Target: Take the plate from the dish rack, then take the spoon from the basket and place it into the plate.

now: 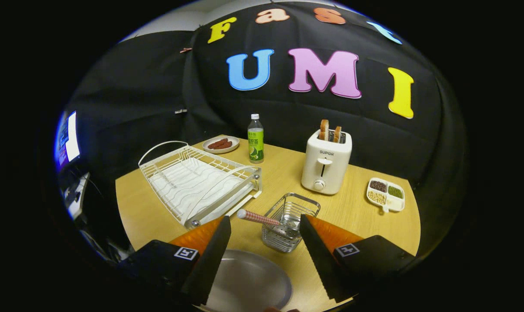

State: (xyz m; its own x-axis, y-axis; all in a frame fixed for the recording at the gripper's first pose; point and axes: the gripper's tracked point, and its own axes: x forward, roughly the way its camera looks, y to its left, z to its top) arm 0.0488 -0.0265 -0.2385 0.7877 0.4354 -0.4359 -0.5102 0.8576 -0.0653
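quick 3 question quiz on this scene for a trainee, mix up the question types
1. True or false: the plate sits in the dish rack.
2. Where does the spoon rest? A) in the wire basket, handle leaning out toward the rack; B) on the plate; C) between the closed fingers.
3. Fill in: the gripper is ____, its fingers either side of the basket and holding nothing.

Key
1. False: the plate lies on the table just under the fingers, and the rack holds no dish.
2. A
3. open
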